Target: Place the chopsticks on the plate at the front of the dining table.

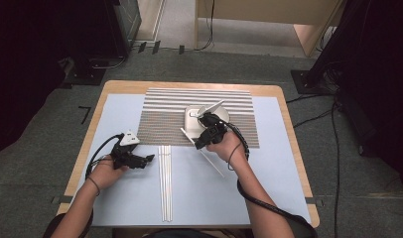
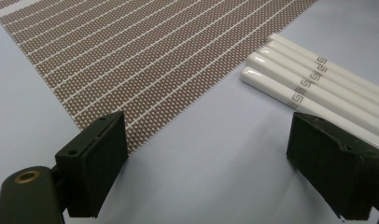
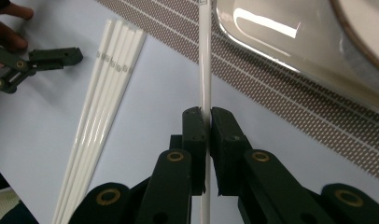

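Right hand-held gripper seen pinching single white chopstick, held slantwise above bench at near edge of striped mat, just beside white dish. Left hand-held gripper kept low over bench, jaws spread, nothing between them. Remaining chopsticks laid side by side between both hands, below mat.
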`<state>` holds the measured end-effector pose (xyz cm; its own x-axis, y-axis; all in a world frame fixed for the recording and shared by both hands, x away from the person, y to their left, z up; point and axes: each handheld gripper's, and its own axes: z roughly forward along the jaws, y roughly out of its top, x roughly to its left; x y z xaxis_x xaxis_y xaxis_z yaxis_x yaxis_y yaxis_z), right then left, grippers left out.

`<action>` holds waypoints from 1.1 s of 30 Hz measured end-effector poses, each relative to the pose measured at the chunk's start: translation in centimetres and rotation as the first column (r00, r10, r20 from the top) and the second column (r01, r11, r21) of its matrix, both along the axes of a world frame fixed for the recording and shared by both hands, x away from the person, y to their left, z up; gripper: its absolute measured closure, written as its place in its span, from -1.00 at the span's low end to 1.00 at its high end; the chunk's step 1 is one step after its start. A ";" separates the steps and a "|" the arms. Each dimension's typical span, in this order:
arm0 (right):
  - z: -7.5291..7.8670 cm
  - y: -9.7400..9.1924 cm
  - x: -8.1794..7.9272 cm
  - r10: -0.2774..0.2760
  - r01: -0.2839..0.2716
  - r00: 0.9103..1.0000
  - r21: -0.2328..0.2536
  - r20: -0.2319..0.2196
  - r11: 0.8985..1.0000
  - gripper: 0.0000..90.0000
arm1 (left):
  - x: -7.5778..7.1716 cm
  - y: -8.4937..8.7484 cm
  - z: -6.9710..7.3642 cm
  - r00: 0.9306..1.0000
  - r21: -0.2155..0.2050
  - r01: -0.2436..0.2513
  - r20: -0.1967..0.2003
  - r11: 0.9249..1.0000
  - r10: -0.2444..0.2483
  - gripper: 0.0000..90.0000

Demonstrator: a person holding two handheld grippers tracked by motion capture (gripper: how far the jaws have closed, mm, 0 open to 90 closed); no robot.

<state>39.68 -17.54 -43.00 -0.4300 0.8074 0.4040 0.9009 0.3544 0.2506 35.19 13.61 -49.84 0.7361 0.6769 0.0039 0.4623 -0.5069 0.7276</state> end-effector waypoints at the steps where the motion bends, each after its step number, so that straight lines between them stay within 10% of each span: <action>1: 0.0 -0.1 0.2 -0.002 0.002 1.000 0.000 -0.005 1.000 0.90 | 0.0 0.0 0.0 1.000 0.000 0.000 0.000 1.000 0.000 -0.74; 33: -0.1 0.8 2.6 -0.031 0.031 1.000 -0.050 0.004 0.998 0.90 | 0.0 0.0 0.0 1.000 0.000 0.000 0.000 1.000 0.000 -0.74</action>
